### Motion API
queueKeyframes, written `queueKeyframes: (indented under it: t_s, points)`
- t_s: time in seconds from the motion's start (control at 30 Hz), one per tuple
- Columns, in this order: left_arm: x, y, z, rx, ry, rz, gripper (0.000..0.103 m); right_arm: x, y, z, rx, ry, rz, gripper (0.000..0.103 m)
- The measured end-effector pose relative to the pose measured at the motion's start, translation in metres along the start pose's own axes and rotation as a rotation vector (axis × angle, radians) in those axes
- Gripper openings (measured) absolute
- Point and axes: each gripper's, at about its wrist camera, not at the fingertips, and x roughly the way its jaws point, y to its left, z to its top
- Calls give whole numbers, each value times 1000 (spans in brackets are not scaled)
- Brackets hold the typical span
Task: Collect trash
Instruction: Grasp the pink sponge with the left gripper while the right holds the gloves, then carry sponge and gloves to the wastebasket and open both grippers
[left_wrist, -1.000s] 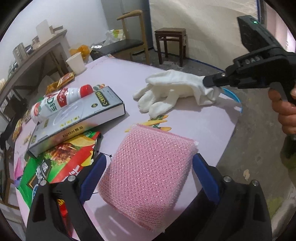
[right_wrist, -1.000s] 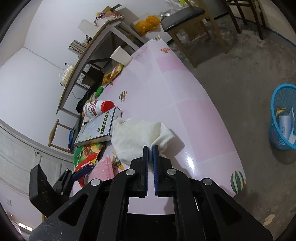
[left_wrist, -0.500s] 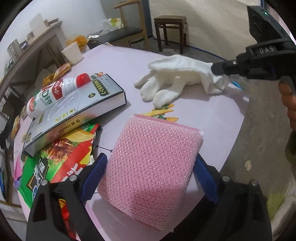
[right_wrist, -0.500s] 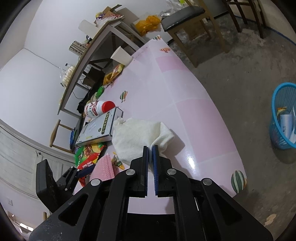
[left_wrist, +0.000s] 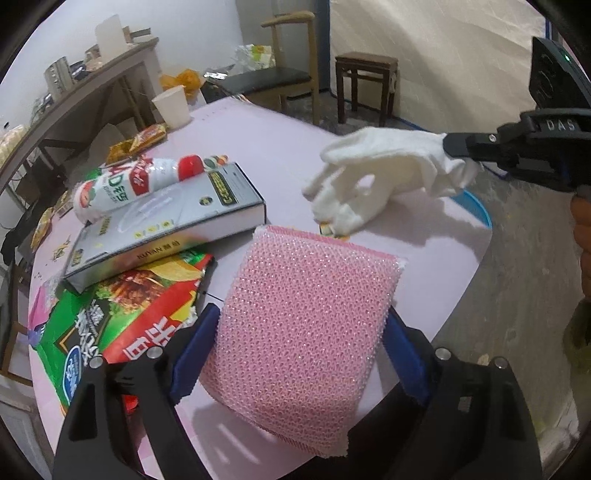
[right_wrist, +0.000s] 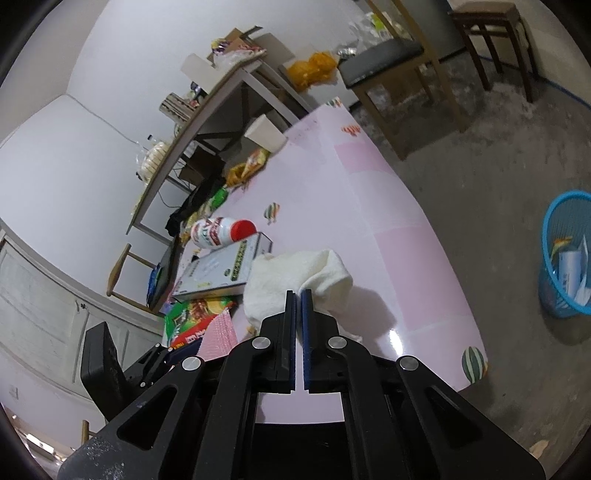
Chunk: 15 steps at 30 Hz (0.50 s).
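Observation:
A pink mesh sponge (left_wrist: 306, 325) sits tilted between the blue pads of my left gripper (left_wrist: 299, 350), whose jaws are closing and touch both of its sides. Its far edge stands up off the pink table (left_wrist: 258, 147). My right gripper (right_wrist: 299, 295) is shut on the cuff of a white glove (right_wrist: 288, 277). The glove (left_wrist: 380, 177) hangs from the right gripper (left_wrist: 448, 144) with its fingertips drooping to the table, just behind the sponge. A blue trash basket (right_wrist: 565, 258) with paper in it stands on the floor to the right of the table.
Left of the sponge lie a green and red snack bag (left_wrist: 110, 314), a grey box (left_wrist: 166, 225) and a red-capped bottle (left_wrist: 133, 184). A paper cup (left_wrist: 173, 107) and yellow wrappers (left_wrist: 140, 142) are further back. A chair (left_wrist: 273, 74) and a stool (left_wrist: 365, 77) stand beyond the table.
The right gripper has lifted the glove's cuff, so the glove now hangs with its fingers down. The left pads have drawn in against the sponge, which has tipped up and hides the fruit print.

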Motion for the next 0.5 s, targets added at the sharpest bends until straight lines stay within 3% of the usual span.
queueKeyframes:
  t_s: [0.3,0.5]
  points:
    - [-19,-18,35,-16,-73,-85,83,-59,-6,16,-6,-151,-30,1]
    - [-14,-68,86,57,-107,-207,83,-109,-39,20,47,-259,-107,1]
